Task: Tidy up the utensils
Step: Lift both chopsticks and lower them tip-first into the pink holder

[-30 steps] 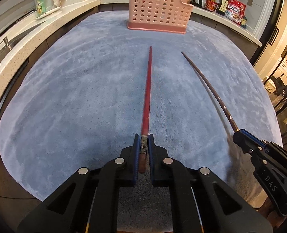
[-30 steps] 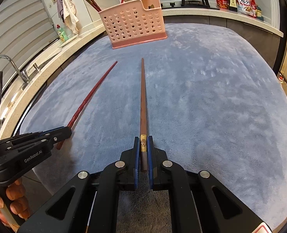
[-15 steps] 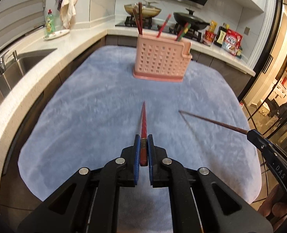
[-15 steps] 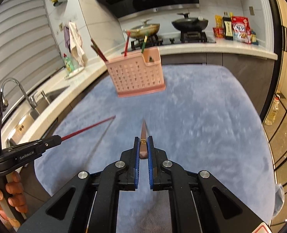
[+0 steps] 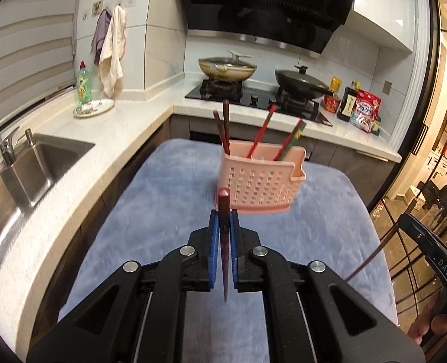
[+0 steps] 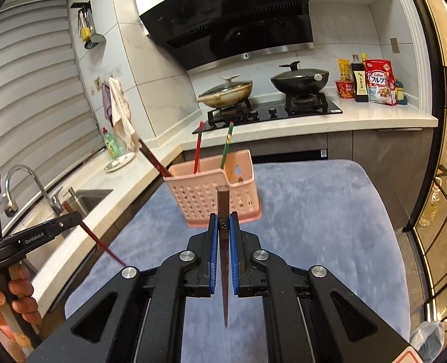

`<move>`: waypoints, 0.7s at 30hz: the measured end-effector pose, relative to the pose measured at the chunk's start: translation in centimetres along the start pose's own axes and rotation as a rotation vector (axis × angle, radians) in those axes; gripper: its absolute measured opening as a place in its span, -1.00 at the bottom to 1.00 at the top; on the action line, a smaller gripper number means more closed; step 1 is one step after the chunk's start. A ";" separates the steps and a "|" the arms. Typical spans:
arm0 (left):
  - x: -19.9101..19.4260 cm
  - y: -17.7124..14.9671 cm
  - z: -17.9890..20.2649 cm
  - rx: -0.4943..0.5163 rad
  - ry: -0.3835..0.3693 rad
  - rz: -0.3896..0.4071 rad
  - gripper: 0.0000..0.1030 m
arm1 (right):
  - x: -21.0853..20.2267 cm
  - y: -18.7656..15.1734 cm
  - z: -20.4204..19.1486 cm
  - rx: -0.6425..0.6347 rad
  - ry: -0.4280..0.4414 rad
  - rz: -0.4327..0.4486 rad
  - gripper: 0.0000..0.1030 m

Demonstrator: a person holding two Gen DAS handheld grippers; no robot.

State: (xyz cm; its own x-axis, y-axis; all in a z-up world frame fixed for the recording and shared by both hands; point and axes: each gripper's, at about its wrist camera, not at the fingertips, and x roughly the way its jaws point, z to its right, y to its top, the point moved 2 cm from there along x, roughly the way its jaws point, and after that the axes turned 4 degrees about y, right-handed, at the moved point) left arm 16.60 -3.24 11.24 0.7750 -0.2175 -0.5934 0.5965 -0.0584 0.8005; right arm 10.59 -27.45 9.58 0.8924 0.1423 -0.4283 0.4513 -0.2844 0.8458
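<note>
My left gripper [image 5: 223,214] is shut on a red chopstick [image 5: 224,242], held near its thick end with the thin tip hanging down toward me. In the same way my right gripper [image 6: 223,217] is shut on a brown chopstick [image 6: 224,260]. Both are lifted clear of the blue-grey mat [image 5: 175,199]. A pink perforated utensil basket [image 5: 261,181] stands at the mat's far end, ahead of both grippers, with several chopsticks [image 5: 261,136] leaning in it. From the right wrist view the left gripper [image 6: 72,219] shows at the left with the red chopstick [image 6: 102,245] slanting down.
A steel sink [image 5: 27,163] and tap sit in the white counter [image 5: 111,139] on the left. Behind the basket is a hob with two lidded pans [image 5: 228,68], bottles and a food packet [image 5: 365,110]. A glass door [image 5: 435,181] is on the right.
Both grippers rose off the mat with their chopsticks. The chopsticks swung from lying pointed at the basket to hanging tip-down toward the cameras. The basket now appears lower and nearer.
</note>
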 end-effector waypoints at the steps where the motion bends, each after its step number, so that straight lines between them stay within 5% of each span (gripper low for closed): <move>1: 0.1 1.1 0.0 -0.003 -0.004 0.014 -0.87 | 0.2 0.8 0.0 0.005 0.007 0.011 -0.87; 21: 1.6 17.6 1.9 -0.058 -0.018 0.313 -0.87 | 7.3 17.1 -1.5 0.013 0.085 0.242 -0.87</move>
State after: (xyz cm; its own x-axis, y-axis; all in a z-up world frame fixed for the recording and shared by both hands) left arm 28.00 -6.49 24.55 0.9194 -0.2334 -0.3166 0.3407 0.0700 0.9376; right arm 24.83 -29.82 21.40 0.9716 0.1474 -0.1852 0.2250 -0.3318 0.9161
